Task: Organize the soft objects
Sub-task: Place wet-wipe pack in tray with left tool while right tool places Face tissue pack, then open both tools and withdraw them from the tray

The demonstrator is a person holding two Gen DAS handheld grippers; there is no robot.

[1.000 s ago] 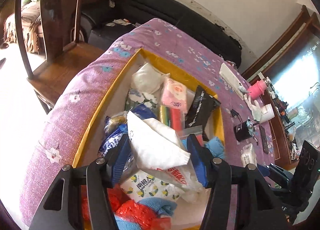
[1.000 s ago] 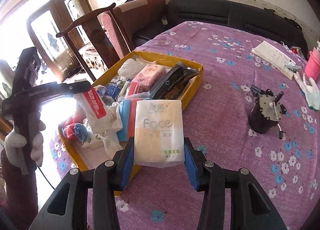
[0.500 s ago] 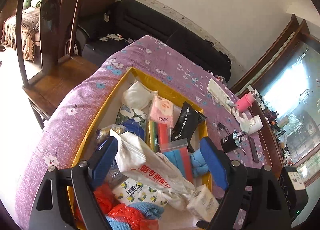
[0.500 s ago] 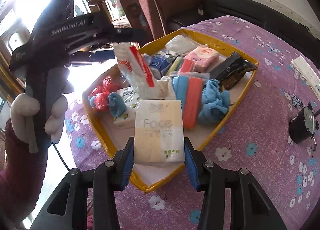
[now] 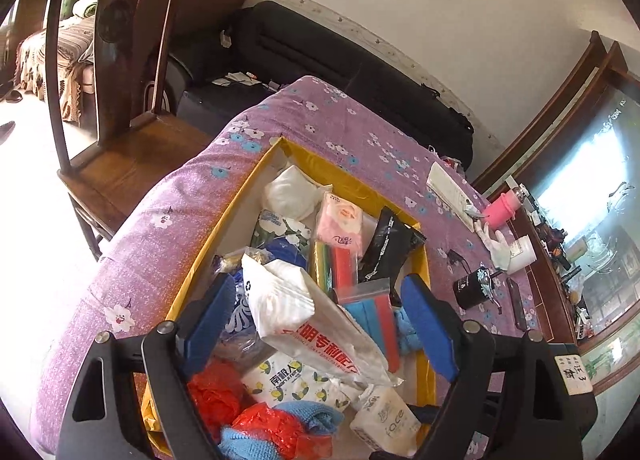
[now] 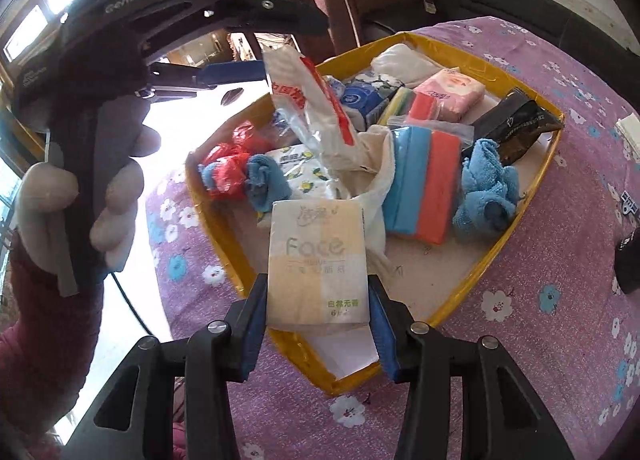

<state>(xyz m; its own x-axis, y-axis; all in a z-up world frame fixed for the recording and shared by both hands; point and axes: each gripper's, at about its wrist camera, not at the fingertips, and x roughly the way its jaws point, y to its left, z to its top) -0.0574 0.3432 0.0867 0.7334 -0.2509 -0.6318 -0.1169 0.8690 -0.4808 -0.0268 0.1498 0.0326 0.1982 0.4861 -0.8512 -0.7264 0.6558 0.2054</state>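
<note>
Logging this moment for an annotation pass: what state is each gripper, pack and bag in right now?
Left gripper: open, over the tray.
Right gripper: shut on Face tissue pack.
Face tissue pack: held above the tray's near corner.
White plastic bag: crumpled, standing up between the open left jaws, not gripped.
Yellow tray: open-topped, crowded with soft items.
Blue towel: bunched, lying in the tray.
Blue-and-red sponge pack: bagged, lying in the tray.

Yellow box (image 6: pixel 516 228) on purple flowered cloth (image 6: pixel 552 292); blue towel (image 6: pixel 486 190), red bag (image 6: pixel 230 158).
</note>
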